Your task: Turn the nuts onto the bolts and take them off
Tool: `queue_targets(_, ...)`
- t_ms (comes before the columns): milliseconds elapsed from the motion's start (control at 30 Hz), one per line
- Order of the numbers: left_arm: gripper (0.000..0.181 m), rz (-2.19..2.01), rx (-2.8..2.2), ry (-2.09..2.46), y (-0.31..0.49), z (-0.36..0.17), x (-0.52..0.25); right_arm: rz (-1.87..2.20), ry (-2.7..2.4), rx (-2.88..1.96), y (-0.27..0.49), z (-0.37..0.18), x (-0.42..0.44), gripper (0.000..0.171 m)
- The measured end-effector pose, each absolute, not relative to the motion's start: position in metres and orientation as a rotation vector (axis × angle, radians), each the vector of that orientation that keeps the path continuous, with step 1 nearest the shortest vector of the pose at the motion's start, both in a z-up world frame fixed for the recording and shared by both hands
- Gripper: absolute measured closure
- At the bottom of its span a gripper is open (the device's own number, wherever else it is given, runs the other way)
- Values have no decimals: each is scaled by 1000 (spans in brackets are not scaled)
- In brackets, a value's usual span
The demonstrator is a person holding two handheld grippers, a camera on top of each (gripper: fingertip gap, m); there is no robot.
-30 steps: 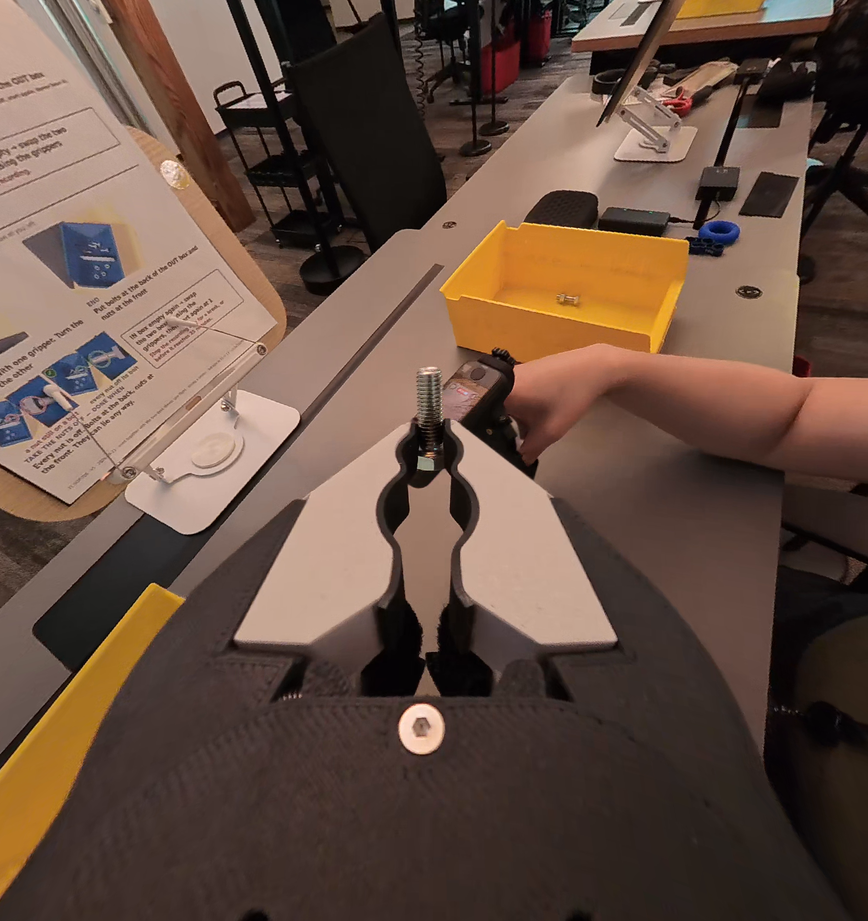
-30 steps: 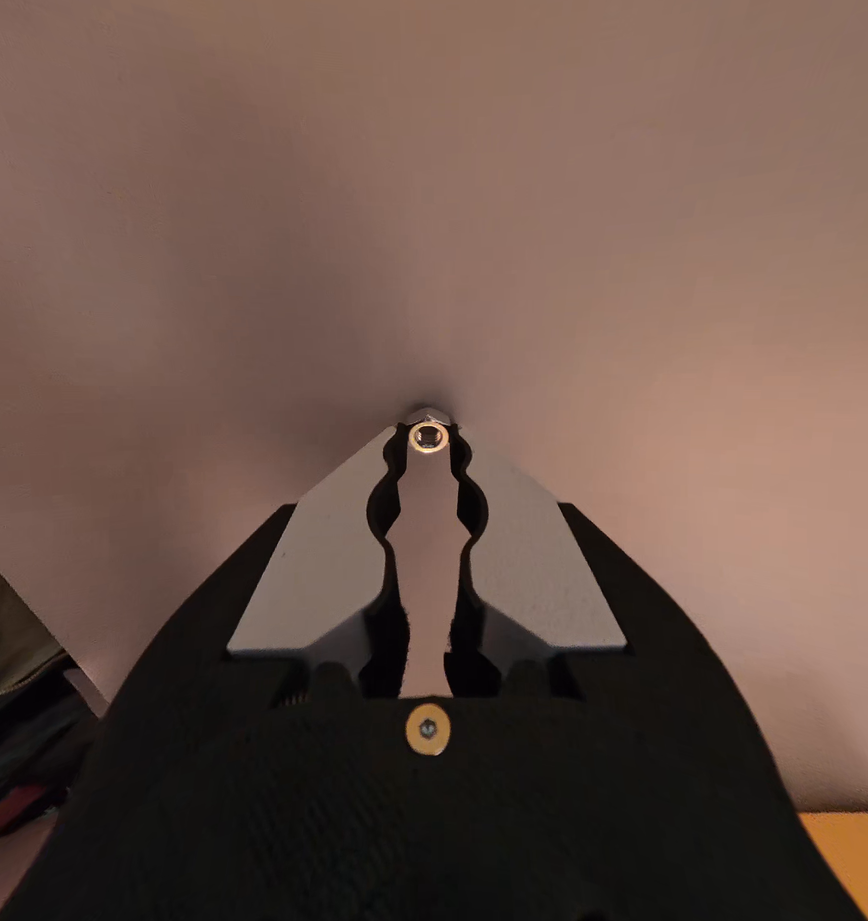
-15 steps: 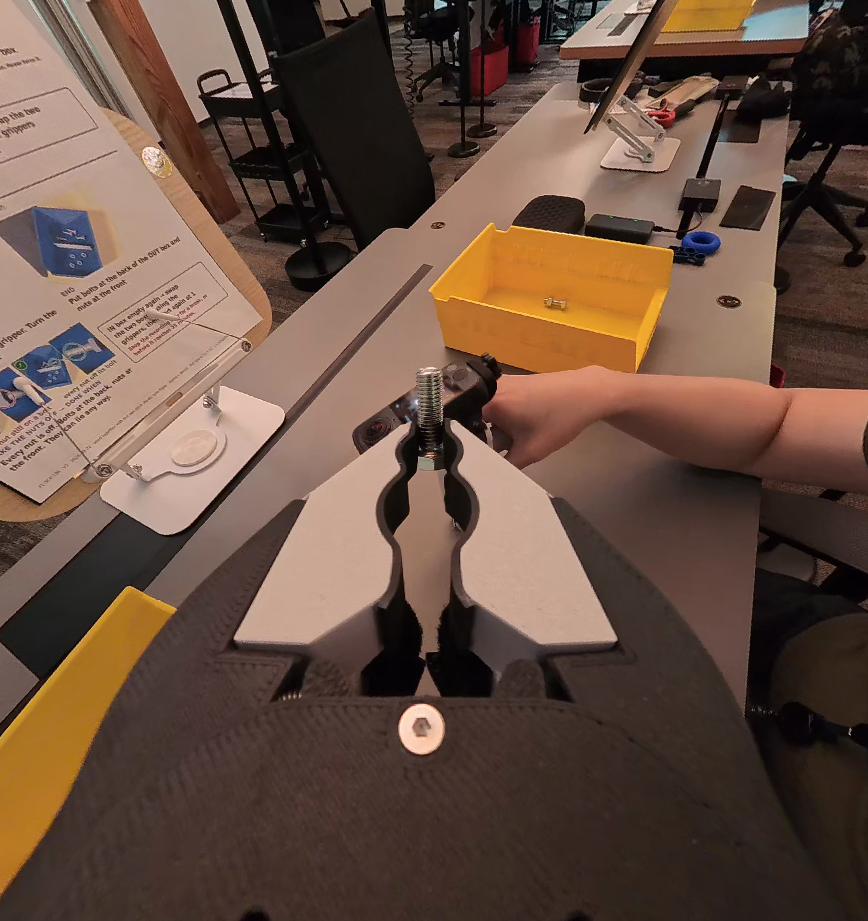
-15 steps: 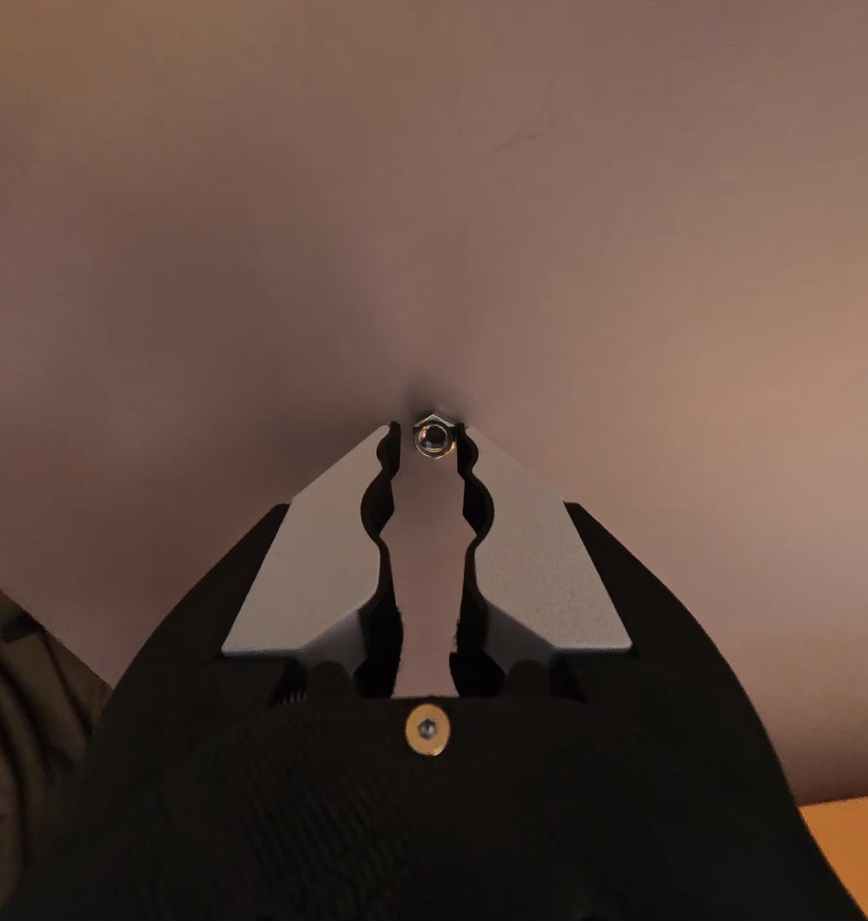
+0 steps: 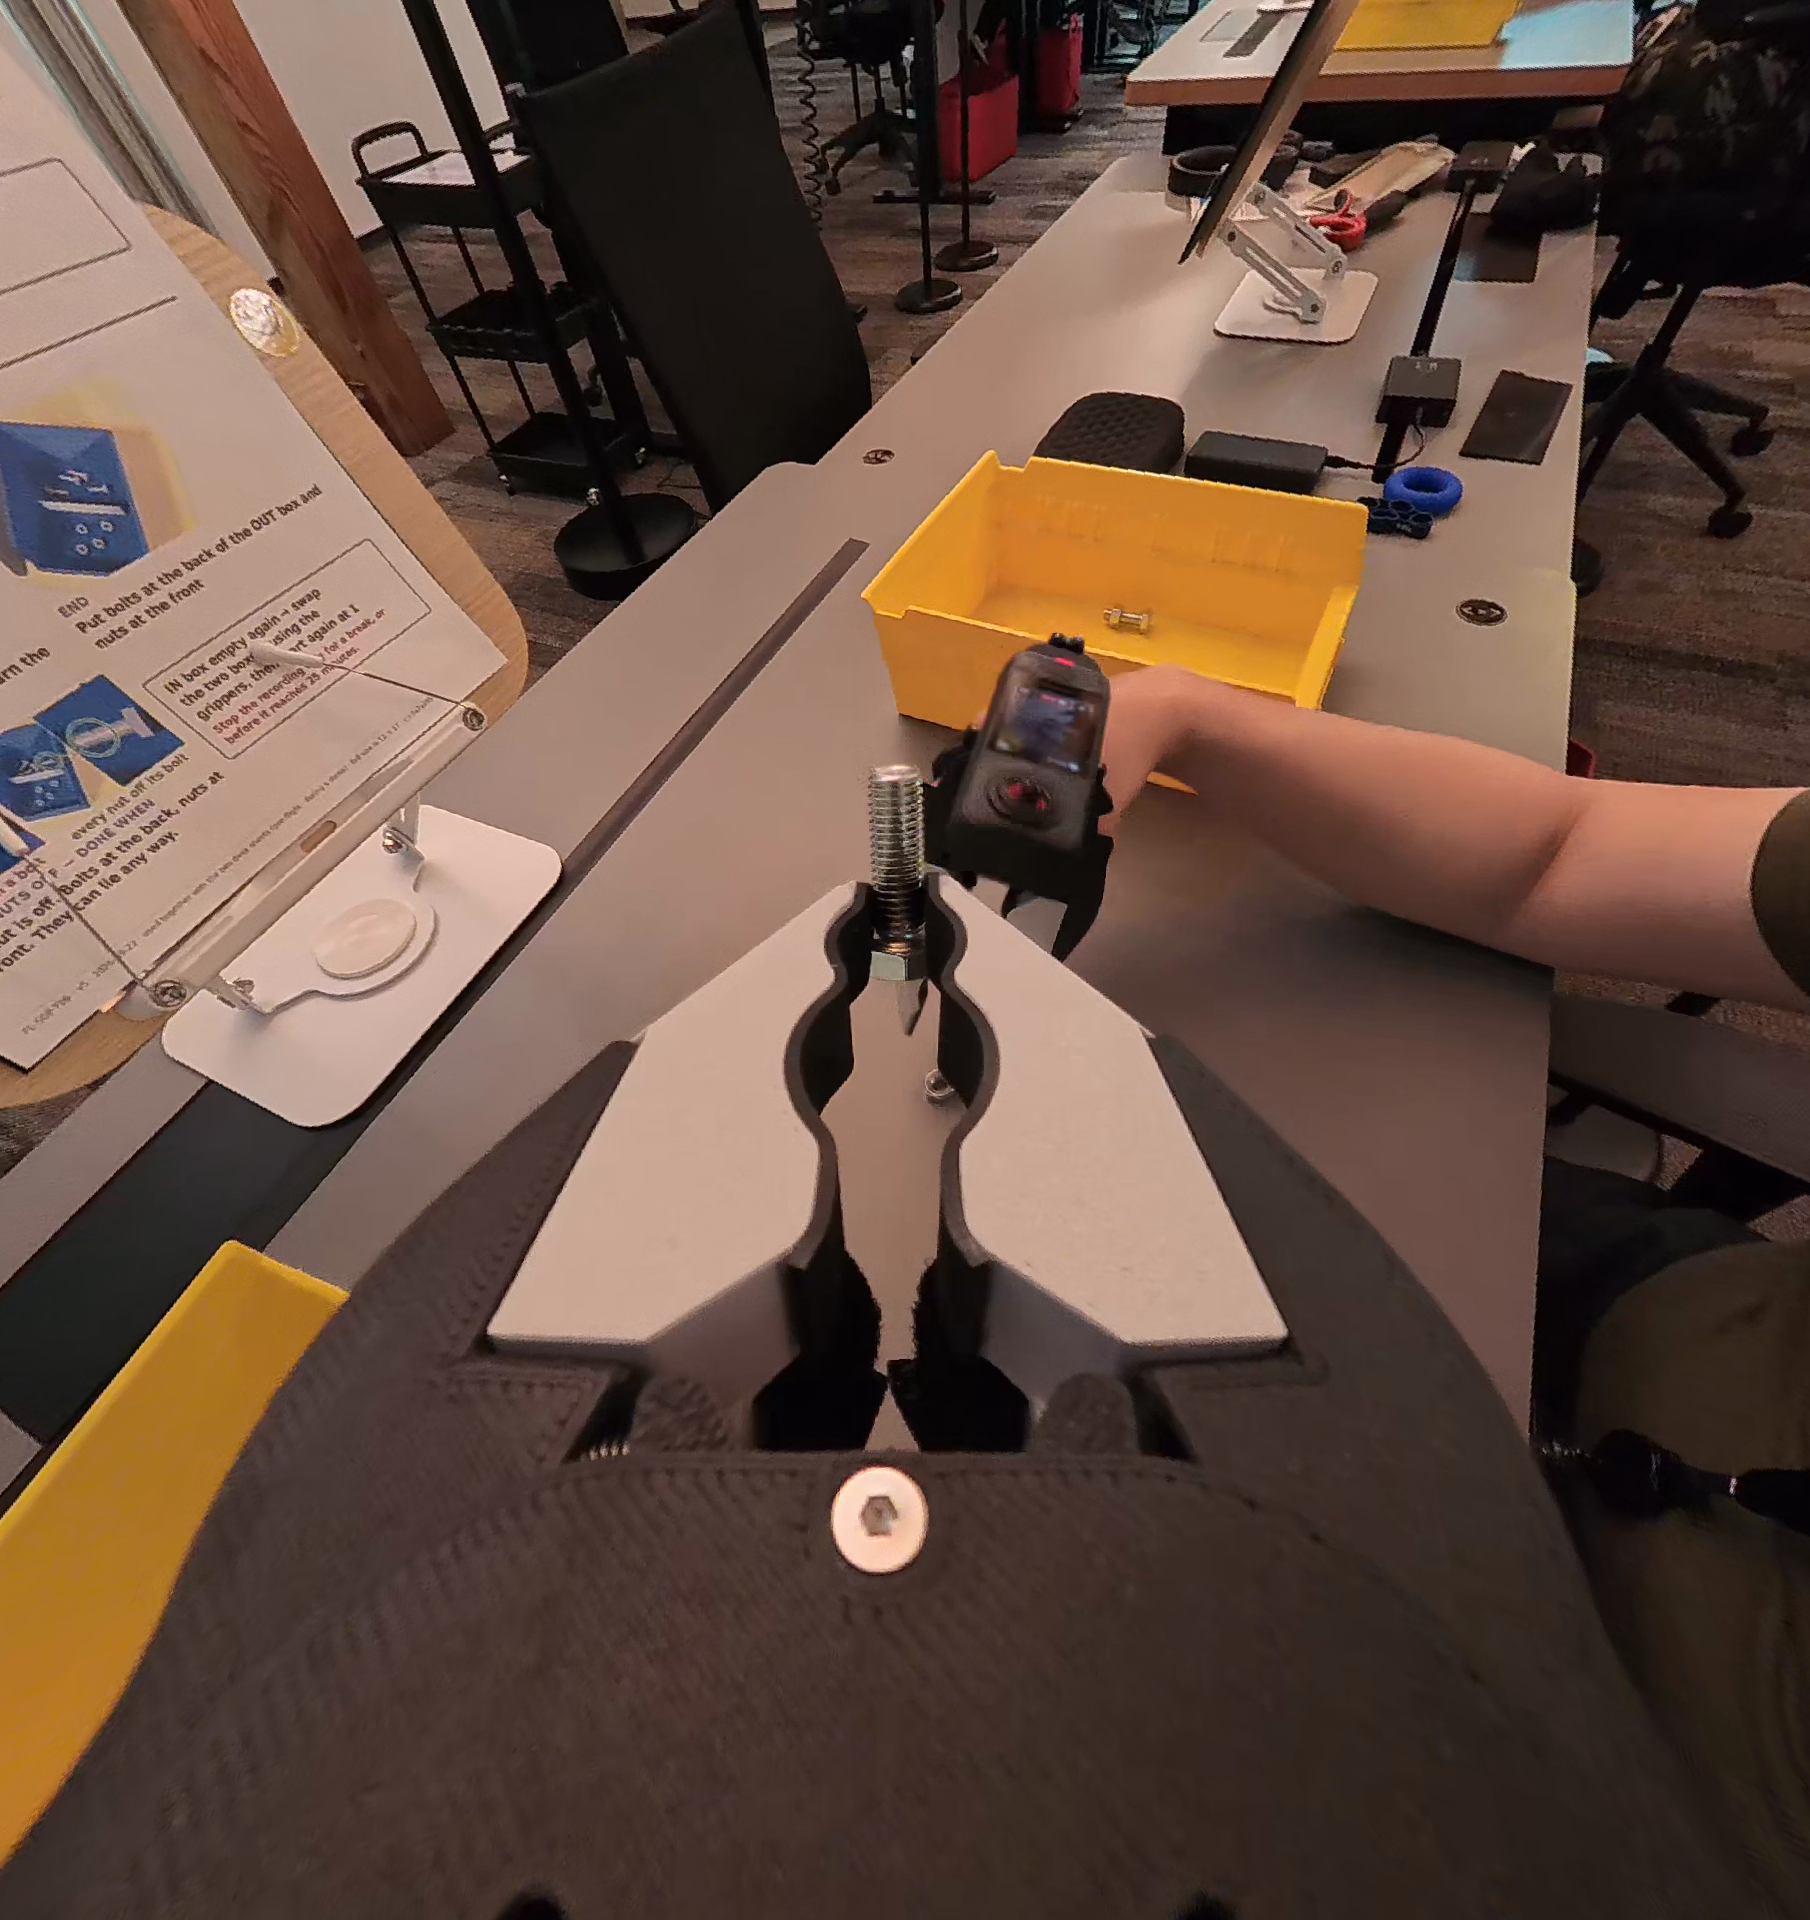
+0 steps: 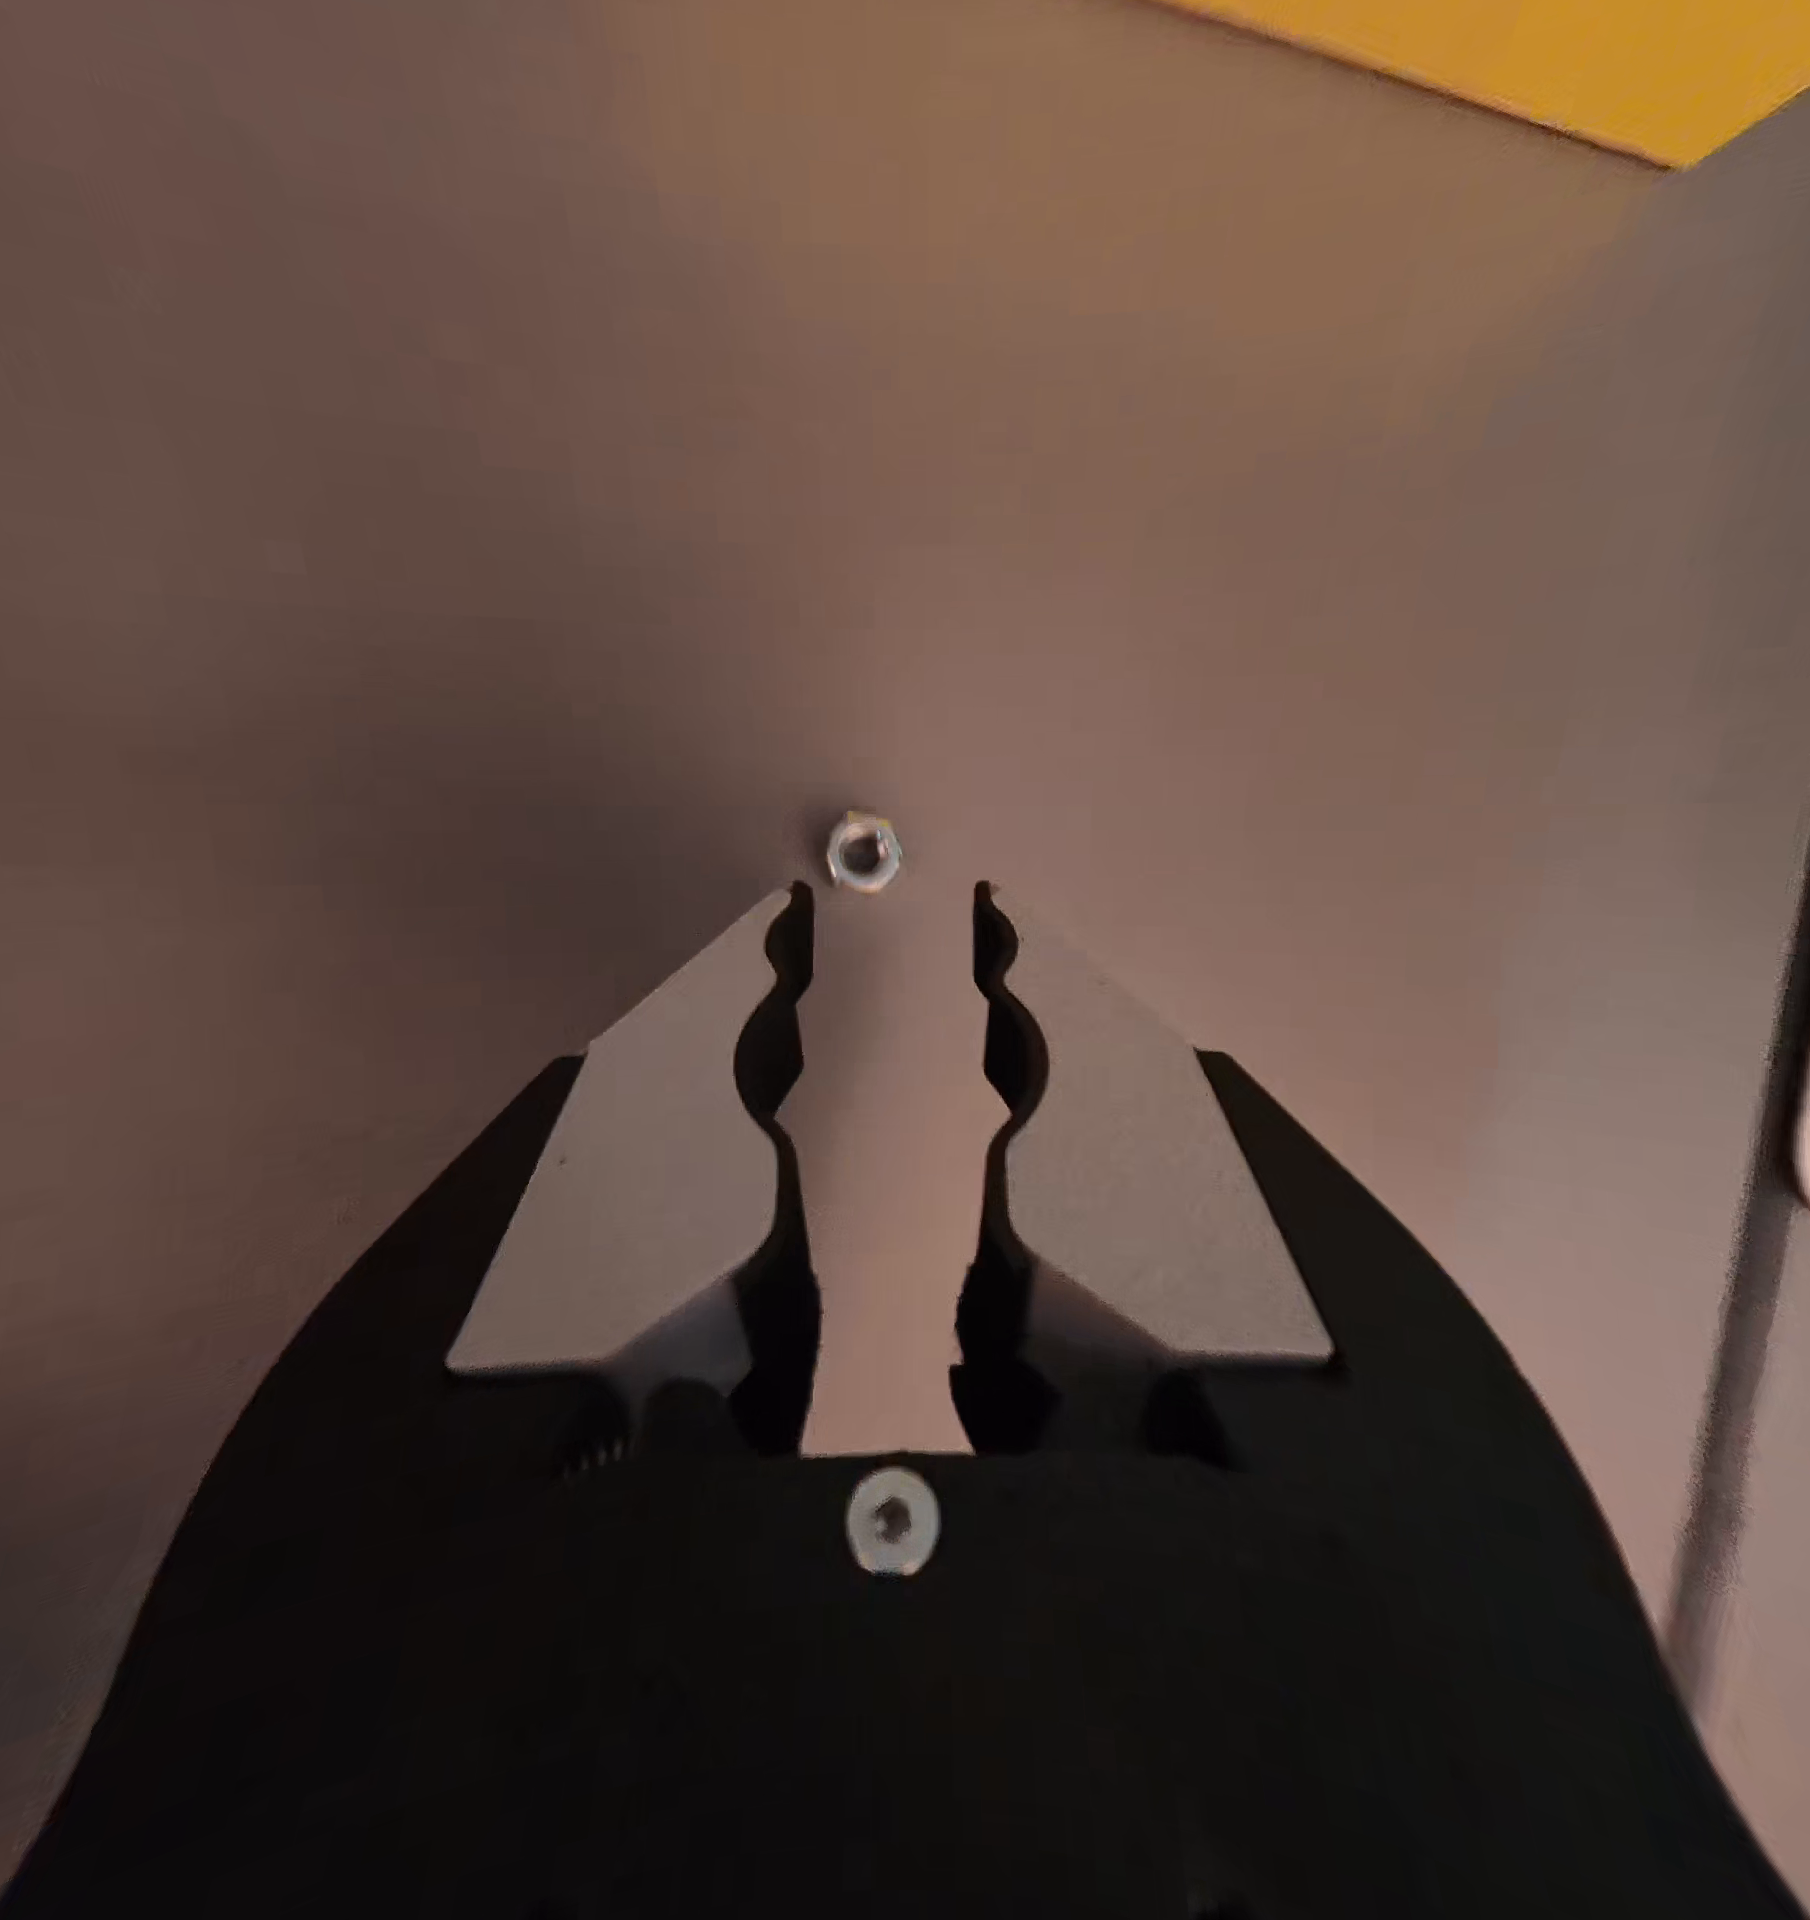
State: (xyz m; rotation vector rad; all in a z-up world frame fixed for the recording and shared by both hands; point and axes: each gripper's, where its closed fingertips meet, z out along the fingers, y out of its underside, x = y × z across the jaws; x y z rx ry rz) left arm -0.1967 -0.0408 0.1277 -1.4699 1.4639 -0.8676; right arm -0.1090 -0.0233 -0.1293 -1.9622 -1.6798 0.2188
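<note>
left gripper (image 5: 896, 935) grips bolt (image 5: 895, 831) | right gripper (image 6: 888, 891) agape, nut (image 6: 863, 855) loose

The bolt (image 5: 896, 831) is bright silver with a ridged thread, and the nut (image 6: 863, 854) is the same silver. Both grippers have pale grey fingers (image 5: 714, 1164) on ribbed black bodies. The bin (image 5: 1119, 613) is plain yellow, the table (image 5: 1296, 1039) matt grey. The instruction sheet (image 5: 153, 582) is white with blue pictures on a light wood board.
</note>
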Motion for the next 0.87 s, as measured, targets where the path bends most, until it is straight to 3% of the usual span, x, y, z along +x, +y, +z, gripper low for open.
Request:
queue_targets(33,174,-870,-1474,1470,-41,126,-196,159,-1720,-1971,-24,-133,-105,141)
queue_targets(867,174,-894,-1574,1531,-33,104,-189,95,-2171,-1913,-28,-157,-120,150)
